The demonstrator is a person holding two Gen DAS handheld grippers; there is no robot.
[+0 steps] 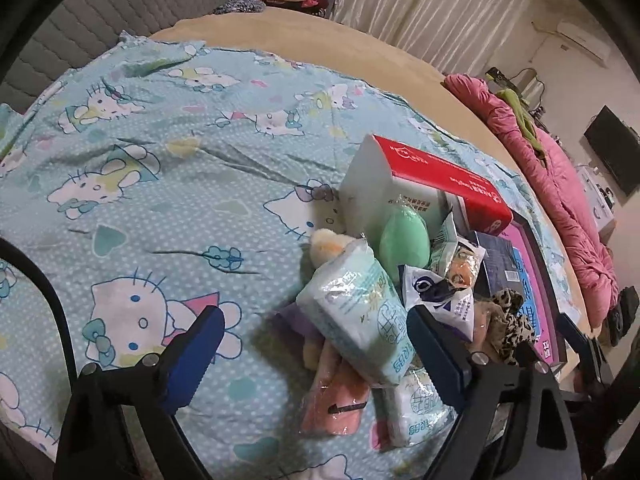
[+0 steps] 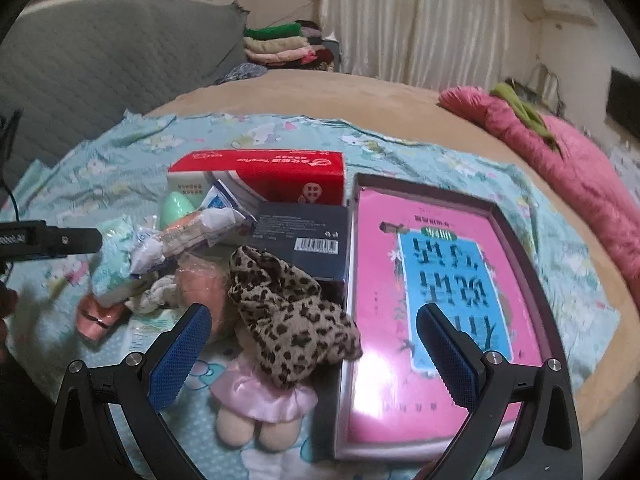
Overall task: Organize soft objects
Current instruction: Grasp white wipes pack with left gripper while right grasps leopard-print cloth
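Observation:
A heap of soft things lies on the Hello Kitty sheet [image 1: 160, 184]. In the left wrist view my left gripper [image 1: 316, 320] is open above a pale blue tissue pack [image 1: 360, 316], with a peach pouch [image 1: 340, 396], a second tissue pack [image 1: 416, 408], a green egg-shaped plush [image 1: 404, 240] and snack packets [image 1: 444, 284] around it. In the right wrist view my right gripper [image 2: 314, 330] is open over a leopard-print cloth [image 2: 288, 312] that lies on a doll in a pink skirt [image 2: 260, 404]. The left gripper's finger [image 2: 72, 240] shows at that view's left edge.
A red and white box [image 2: 264, 176], a dark blue box [image 2: 300, 236] and a pink book in a shallow box [image 2: 436, 304] lie to the right of the heap. A pink quilt [image 2: 560, 152] lies at the bed's far right. Folded clothes [image 2: 280, 44] are stacked by the curtain.

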